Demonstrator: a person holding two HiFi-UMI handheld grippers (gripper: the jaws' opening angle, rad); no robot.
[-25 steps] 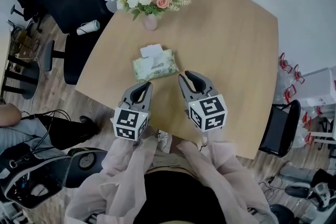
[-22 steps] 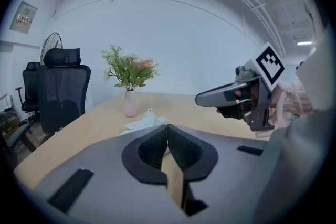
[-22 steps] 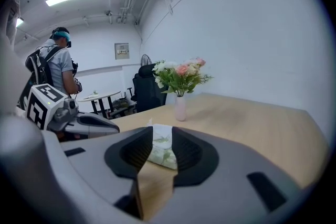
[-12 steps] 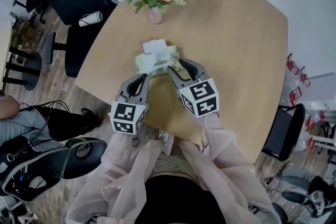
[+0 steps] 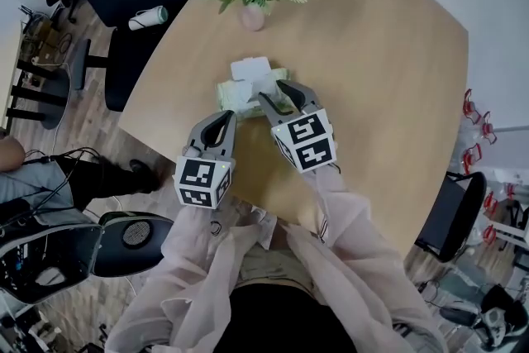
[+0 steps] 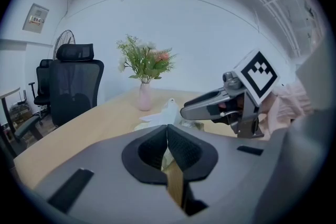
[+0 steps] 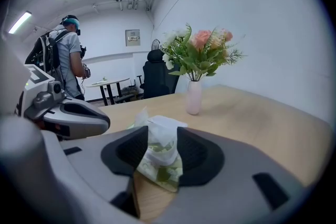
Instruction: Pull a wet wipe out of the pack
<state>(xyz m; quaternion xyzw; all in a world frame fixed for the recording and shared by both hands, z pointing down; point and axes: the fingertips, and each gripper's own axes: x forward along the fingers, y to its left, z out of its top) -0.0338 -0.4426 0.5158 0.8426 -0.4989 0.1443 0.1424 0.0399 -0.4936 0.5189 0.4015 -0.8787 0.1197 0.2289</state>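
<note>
1. Fingers [image 7: 195, 155] of the right gripper [image 5: 271, 92] stand wide apart, having just been opening. The soft green-and-white wet-wipe pack [image 7: 160, 168] and the white wipe tuft [image 7: 159, 124] standing up from it are framed between them, and no pad presses on either. The left gripper [image 5: 223, 118] has its fingers [image 6: 185, 150] together on nothing and sits near the pack's near edge, apart from it.
2. The pack lies unpinned on the light wooden table [image 5: 372, 78]. A pull with nothing holding it down would probably lift or drag the whole pack instead of freeing a wipe.
3. Closing too low could pinch the pack's film along with the tuft, which would jam the wipe in its slot.
4. A shallow bite on the damp tuft may slip or tear off a corner.
5. A fast pull could bring a chain of following wipes.
6. The pink vase of flowers [image 5: 252, 16] stands well beyond the pack, so only a large forward overshoot would threaten it.
</note>
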